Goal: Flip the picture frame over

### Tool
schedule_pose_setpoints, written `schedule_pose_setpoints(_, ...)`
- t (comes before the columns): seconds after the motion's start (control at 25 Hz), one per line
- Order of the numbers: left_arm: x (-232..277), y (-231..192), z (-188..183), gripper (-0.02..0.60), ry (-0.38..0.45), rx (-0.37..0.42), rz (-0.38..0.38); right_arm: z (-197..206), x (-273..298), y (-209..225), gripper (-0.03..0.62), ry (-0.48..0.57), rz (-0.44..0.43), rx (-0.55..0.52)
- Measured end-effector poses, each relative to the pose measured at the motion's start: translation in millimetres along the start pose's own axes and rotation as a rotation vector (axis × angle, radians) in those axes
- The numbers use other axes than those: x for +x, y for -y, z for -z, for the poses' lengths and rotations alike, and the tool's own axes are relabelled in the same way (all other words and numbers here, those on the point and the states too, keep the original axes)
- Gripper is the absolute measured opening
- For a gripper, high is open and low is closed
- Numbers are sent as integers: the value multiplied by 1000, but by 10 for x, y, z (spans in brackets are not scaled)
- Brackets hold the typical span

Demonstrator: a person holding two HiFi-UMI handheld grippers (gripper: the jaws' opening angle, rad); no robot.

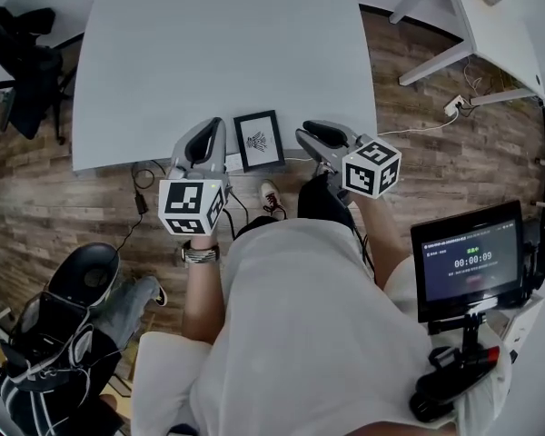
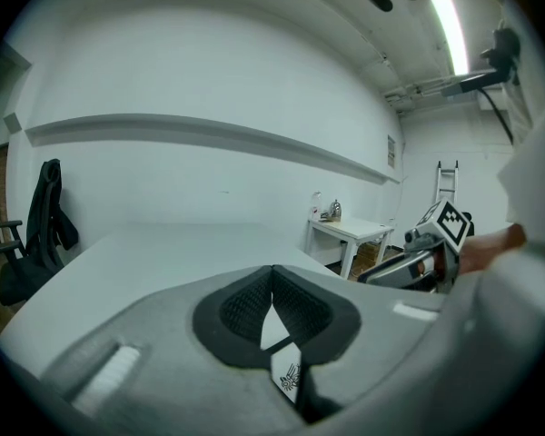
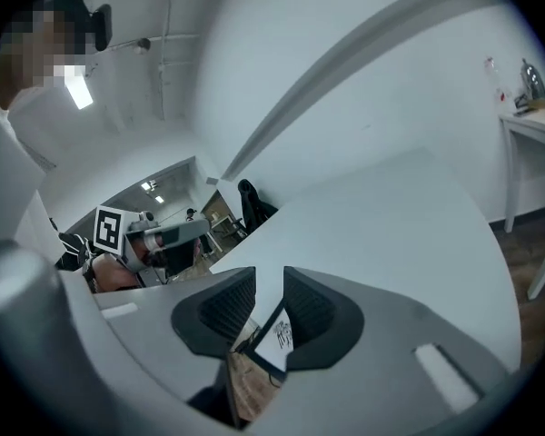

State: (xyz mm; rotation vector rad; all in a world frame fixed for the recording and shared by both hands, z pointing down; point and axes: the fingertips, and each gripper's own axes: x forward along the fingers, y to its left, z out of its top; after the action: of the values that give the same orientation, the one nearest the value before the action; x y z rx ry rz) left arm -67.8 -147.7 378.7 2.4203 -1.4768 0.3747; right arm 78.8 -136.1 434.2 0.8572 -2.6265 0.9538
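Note:
A small black picture frame (image 1: 259,140) lies face up on the white table (image 1: 218,53), close to its near edge, with a drawing on white showing. My left gripper (image 1: 214,127) hovers just left of the frame and my right gripper (image 1: 307,134) just right of it; neither touches it. In the left gripper view the left gripper (image 2: 272,275) has its pad tips together, and the frame (image 2: 289,375) shows below them. In the right gripper view the right gripper (image 3: 269,284) has a narrow gap between its pads with nothing pressed; the frame (image 3: 278,334) lies beyond them.
A black office chair (image 1: 23,62) stands left of the table. A white side table (image 1: 477,25) is at the back right, with a power strip (image 1: 454,107) on the wooden floor. A screen on a stand (image 1: 468,262) is at my right; another person's legs (image 1: 118,307) are at lower left.

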Motion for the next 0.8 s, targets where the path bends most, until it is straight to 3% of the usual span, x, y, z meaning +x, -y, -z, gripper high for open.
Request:
schedule_pose_setpoints(0.16, -4, -35, -242, 5, 34, 53, -10, -434, 22, -195, 55, 81, 2, -88)
schedule_pose_setpoints(0.36, 9, -60, -463, 5, 68, 90, -8, -891, -15, -239, 12, 169, 73, -150)
schedule_pose_setpoints(0.8, -165, 31, -1145, 5, 163, 232, -15, -1802, -273, -663, 3, 321, 127, -362)
